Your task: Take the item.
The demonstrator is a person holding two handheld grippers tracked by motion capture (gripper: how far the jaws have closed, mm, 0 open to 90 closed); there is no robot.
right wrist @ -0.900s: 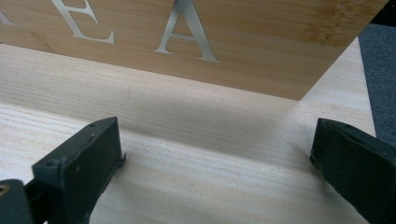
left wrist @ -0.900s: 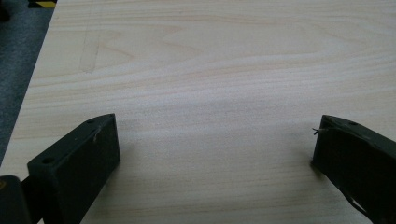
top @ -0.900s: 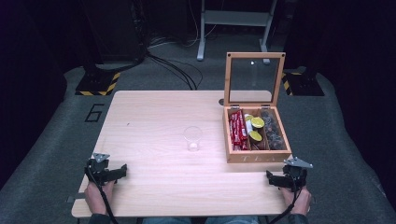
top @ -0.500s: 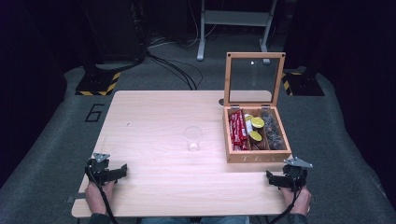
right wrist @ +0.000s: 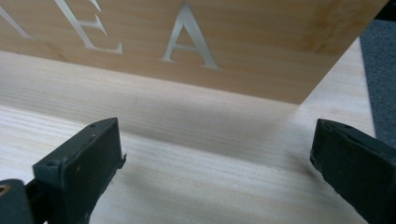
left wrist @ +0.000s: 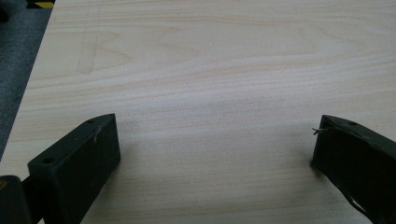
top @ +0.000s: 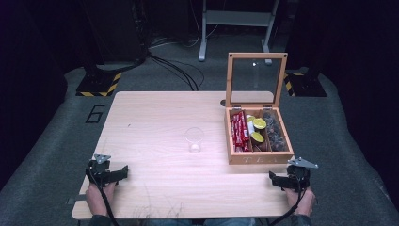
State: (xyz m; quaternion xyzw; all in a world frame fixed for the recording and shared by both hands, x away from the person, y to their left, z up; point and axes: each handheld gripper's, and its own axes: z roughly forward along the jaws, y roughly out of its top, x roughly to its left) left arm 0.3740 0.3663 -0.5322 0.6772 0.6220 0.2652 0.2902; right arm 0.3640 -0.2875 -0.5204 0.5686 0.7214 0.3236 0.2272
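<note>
A wooden tea box (top: 258, 158) stands at the right of the table with its glass lid (top: 256, 80) raised. Inside lie red packets (top: 239, 130), yellow round items (top: 258, 130) and dark items (top: 275, 132). A clear glass (top: 194, 139) stands mid-table. My left gripper (top: 123, 172) rests near the front left corner, open, its jaws wide over bare wood (left wrist: 215, 140). My right gripper (top: 273, 178) sits at the front right, open, just before the box's lettered front wall (right wrist: 187, 42).
The light wooden table (top: 160, 117) stands on grey carpet. Beyond it are black-and-yellow striped stand bases (top: 96, 84), cables (top: 174, 66) and a metal frame (top: 235, 23). A "6" mark (top: 95, 113) lies on the floor at left.
</note>
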